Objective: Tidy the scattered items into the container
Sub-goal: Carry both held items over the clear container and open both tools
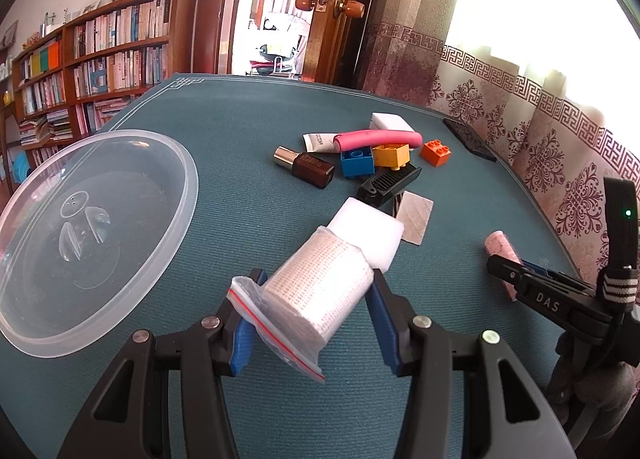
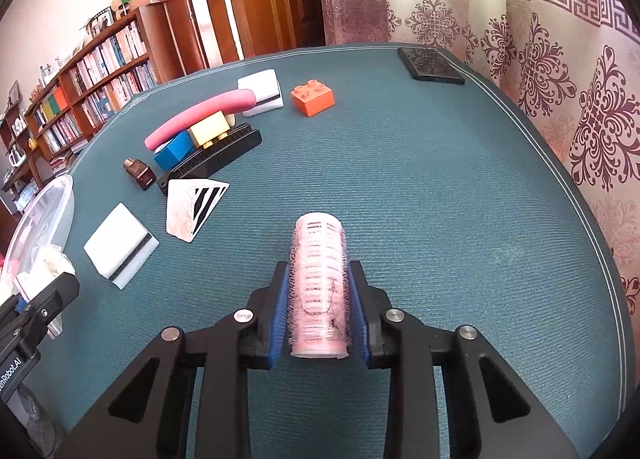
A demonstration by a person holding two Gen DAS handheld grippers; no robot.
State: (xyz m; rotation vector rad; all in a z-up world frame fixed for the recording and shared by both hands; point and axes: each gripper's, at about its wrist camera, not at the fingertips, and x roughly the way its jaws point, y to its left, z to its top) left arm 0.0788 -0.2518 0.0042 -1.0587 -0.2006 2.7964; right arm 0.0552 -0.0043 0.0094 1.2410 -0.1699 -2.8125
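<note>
Left gripper (image 1: 310, 307) clamped a bagged white roll (image 1: 320, 295) — light, slippery; right gripper (image 2: 318, 311) pinched a pink roller (image 2: 319, 283) mid-barrel — bristly, crushable

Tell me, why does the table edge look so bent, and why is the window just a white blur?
Left wrist view: the fisheye lens bows the green table and doorway, and daylight through the curtain burns out to plain white. Right wrist view: the table edge curves the same way, the curtain is evenly lit with its pattern readable, and the corners go dark.
</note>
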